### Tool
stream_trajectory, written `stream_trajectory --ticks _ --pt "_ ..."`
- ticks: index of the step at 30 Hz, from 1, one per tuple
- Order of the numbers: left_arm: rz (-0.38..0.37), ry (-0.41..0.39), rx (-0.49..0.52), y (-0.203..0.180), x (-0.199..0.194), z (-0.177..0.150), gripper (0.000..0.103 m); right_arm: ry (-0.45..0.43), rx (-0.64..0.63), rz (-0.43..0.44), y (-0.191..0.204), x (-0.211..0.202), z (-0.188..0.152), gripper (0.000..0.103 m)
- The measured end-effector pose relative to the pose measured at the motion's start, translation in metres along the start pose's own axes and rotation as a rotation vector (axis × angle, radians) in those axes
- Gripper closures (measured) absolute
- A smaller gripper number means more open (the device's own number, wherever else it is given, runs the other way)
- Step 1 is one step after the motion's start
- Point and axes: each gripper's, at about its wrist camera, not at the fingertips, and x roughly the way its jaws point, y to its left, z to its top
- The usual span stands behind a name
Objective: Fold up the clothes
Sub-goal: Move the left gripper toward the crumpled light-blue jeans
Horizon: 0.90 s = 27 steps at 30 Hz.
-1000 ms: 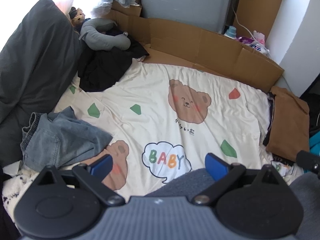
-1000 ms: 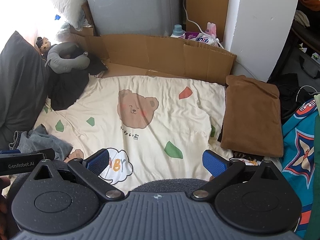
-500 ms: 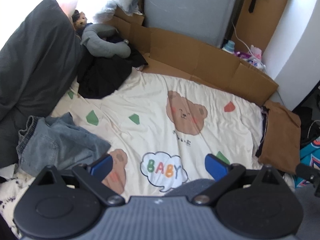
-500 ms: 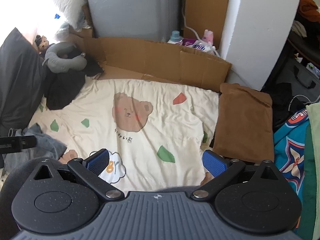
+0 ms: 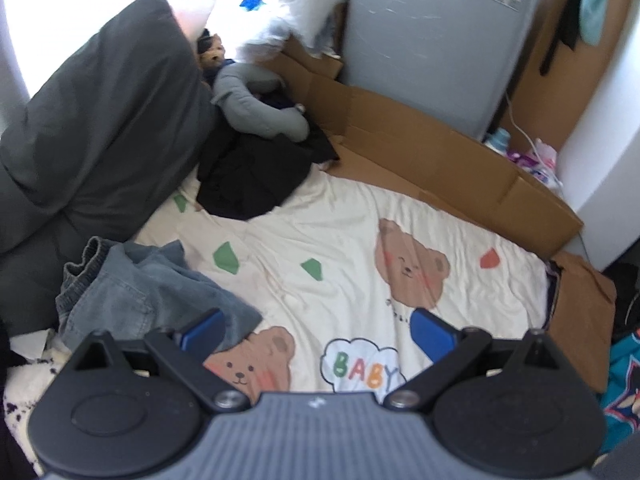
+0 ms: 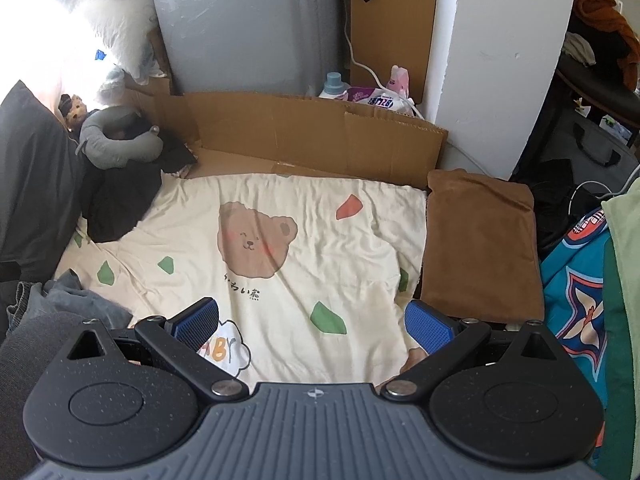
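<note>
Both tongs stand with their blue pads spread wide and nothing between them.

From the left wrist camera, the left gripper (image 5: 316, 330) hangs above a cream bedsheet (image 5: 344, 240) printed with brown bears and a "BABY" cloud. A crumpled pair of blue jeans (image 5: 136, 292) lies on the sheet's left side, its edge just beside the left pad. Farther back, a black garment (image 5: 248, 176) is heaped near a grey neck pillow (image 5: 260, 108), with a dark grey pillow (image 5: 100, 112) leaning at the left. Flattened cardboard (image 5: 440, 160) borders the sheet's far edge, and a folded brown cloth (image 5: 580, 308) lies at its right end.

From the right wrist camera, the right gripper (image 6: 312, 324) hovers over the same sheet (image 6: 320, 240). The jeans (image 6: 68, 300) show at the lower left, partly hidden. The black garment (image 6: 120, 200) lies at the upper left beside the neck pillow (image 6: 116, 140). The brown cloth (image 6: 480, 240) touches the sheet's right edge, with a teal patterned fabric (image 6: 576, 292) beyond it. The cardboard (image 6: 312, 132) stands behind.
</note>
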Motion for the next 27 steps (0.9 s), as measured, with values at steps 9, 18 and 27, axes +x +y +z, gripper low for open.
stream_trajectory --ticks 9,18,27 --pt "-0.036 -0.025 -0.064 0.028 -0.002 0.006 0.003 -0.023 0.007 0.011 0.006 -0.008 -0.001 0.001" --pt "0.032 -0.096 -0.142 0.074 -0.017 0.021 0.003 -0.03 -0.024 0.033 0.027 -0.006 0.004 0.001" --pt "0.014 -0.039 -0.143 0.111 0.005 0.022 0.002 0.008 -0.066 0.067 0.064 0.017 0.003 0.001"
